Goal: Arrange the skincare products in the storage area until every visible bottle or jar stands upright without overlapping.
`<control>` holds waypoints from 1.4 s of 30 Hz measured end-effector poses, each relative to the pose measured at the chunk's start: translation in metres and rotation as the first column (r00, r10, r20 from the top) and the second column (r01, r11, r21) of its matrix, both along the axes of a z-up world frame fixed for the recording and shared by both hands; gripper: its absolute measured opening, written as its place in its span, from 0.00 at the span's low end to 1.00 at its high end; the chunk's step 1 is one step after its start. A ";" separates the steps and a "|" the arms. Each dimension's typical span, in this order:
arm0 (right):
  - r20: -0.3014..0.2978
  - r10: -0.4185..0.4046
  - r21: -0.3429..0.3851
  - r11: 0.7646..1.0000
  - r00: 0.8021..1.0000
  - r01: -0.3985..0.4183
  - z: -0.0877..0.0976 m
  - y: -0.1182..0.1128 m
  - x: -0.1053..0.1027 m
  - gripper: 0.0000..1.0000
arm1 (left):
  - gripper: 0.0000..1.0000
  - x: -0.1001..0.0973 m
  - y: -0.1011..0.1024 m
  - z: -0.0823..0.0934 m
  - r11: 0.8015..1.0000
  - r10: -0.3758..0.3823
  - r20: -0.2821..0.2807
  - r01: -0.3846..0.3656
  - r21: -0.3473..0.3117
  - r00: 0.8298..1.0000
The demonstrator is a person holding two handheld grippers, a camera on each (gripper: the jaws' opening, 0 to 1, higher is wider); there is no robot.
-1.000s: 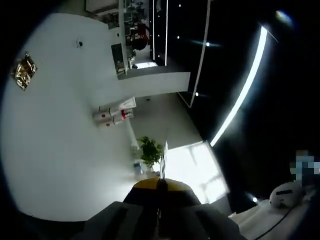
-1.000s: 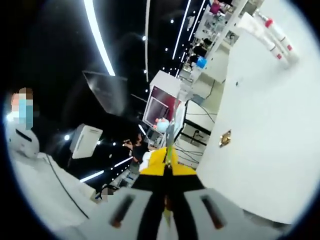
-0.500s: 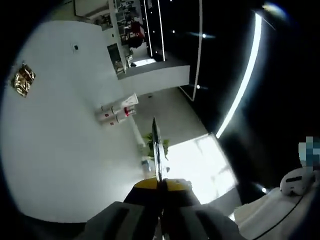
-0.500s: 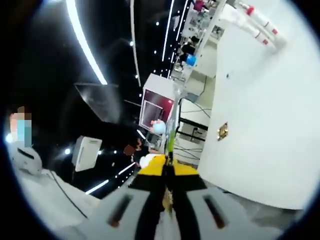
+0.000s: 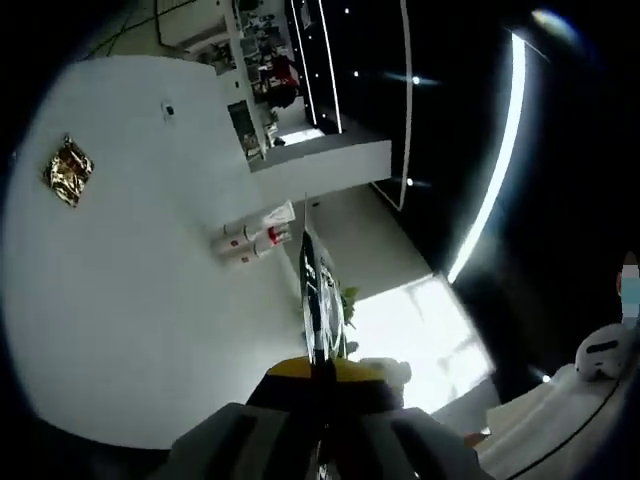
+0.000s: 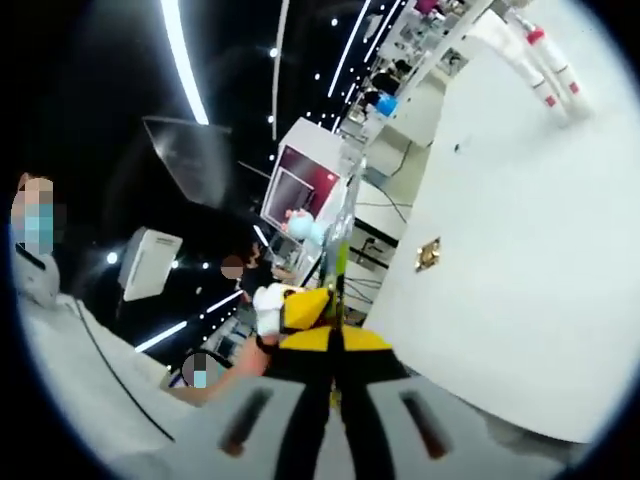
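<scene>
Several white skincare tubes with red caps (image 5: 252,241) lie side by side, far off on a white table (image 5: 130,300). In the right gripper view the same tubes (image 6: 545,58) lie near the far end of that table (image 6: 520,260). My left gripper (image 5: 309,255) is shut, its jaws pressed into one thin edge with nothing between them, well short of the tubes. My right gripper (image 6: 344,250) is shut the same way and holds nothing. Both views are strongly rolled and aim past the table's edge into a dark room.
A crumpled gold packet (image 5: 68,171) lies on the white table apart from the tubes, and it shows again in the right gripper view (image 6: 428,254). Behind the table are a potted plant (image 5: 340,305), shelves and ceiling light strips. A person's arm (image 6: 235,360) reaches in at the lower left.
Both cameras have shifted and rolled a little. The shut jaws now reach further up each view. An arm has come into the right gripper view. The tubes lie as before.
</scene>
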State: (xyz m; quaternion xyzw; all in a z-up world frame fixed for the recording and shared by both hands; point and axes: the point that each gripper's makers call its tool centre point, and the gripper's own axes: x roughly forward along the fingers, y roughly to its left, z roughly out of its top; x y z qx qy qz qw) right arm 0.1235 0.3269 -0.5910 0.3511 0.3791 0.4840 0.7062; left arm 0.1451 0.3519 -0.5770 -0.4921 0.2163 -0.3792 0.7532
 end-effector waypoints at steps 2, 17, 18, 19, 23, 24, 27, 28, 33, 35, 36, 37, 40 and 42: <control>-0.002 0.005 -0.003 1.000 1.000 -0.005 -0.001 0.001 0.004 0.02 | 0.02 -0.001 -0.002 0.004 1.000 -0.005 0.033 0.004 0.024 0.999; 0.166 0.094 -0.088 0.993 0.982 -0.080 0.022 0.020 0.047 0.01 | 0.09 0.026 0.038 0.007 0.980 0.166 -0.022 -0.168 -0.108 0.986; 0.166 0.095 -0.084 0.993 0.981 -0.082 0.024 0.021 0.050 0.01 | 0.10 0.028 0.043 0.007 0.976 0.182 -0.023 -0.183 -0.116 0.983; 0.174 0.094 -0.082 0.993 0.980 -0.081 0.025 0.022 0.053 0.01 | 0.10 0.030 0.046 0.006 0.975 0.193 -0.018 -0.193 -0.110 0.981; 0.190 0.086 -0.069 0.995 0.978 -0.074 0.027 0.025 0.068 0.01 | 0.13 0.039 0.048 0.003 0.973 0.201 -0.028 -0.203 -0.107 0.979; 0.190 0.081 -0.062 0.996 0.978 -0.071 0.028 0.025 0.070 0.01 | 0.14 0.041 0.047 0.003 0.973 0.202 -0.031 -0.204 -0.107 0.979; 0.183 0.055 -0.025 0.998 0.982 -0.051 0.030 0.026 0.087 0.01 | 0.17 0.052 0.041 -0.002 0.974 0.202 -0.047 -0.205 -0.093 0.978; 0.182 0.046 -0.017 0.999 0.982 -0.044 0.030 0.026 0.091 0.01 | 0.18 0.053 0.040 -0.003 0.974 0.203 -0.050 -0.207 -0.093 0.978; 0.150 0.009 0.021 1.000 0.989 -0.012 0.030 0.024 0.108 0.01 | 0.19 0.059 0.039 -0.011 0.969 0.223 -0.085 -0.230 -0.090 0.971; 0.140 -0.007 0.036 0.999 0.990 0.002 0.031 0.023 0.116 0.01 | 0.20 0.060 0.040 -0.016 0.968 0.227 -0.100 -0.236 -0.090 0.969; 0.129 -0.017 0.047 0.999 0.991 0.011 0.031 0.022 0.122 0.01 | 0.21 0.060 0.041 -0.019 0.966 0.232 -0.108 -0.242 -0.089 0.967; 0.122 -0.022 0.051 0.999 0.992 0.016 0.030 0.022 0.125 0.01 | 0.21 0.060 0.042 -0.022 0.965 0.237 -0.117 -0.248 -0.088 0.965; 0.104 -0.035 0.060 0.998 0.994 0.029 0.028 0.020 0.135 0.01 | 0.22 0.061 0.048 -0.029 0.957 0.261 -0.145 -0.275 -0.091 0.954; 0.097 -0.040 0.063 0.997 0.994 0.034 0.027 0.019 0.141 0.01 | 0.22 0.061 0.049 -0.031 0.956 0.265 -0.151 -0.280 -0.089 0.952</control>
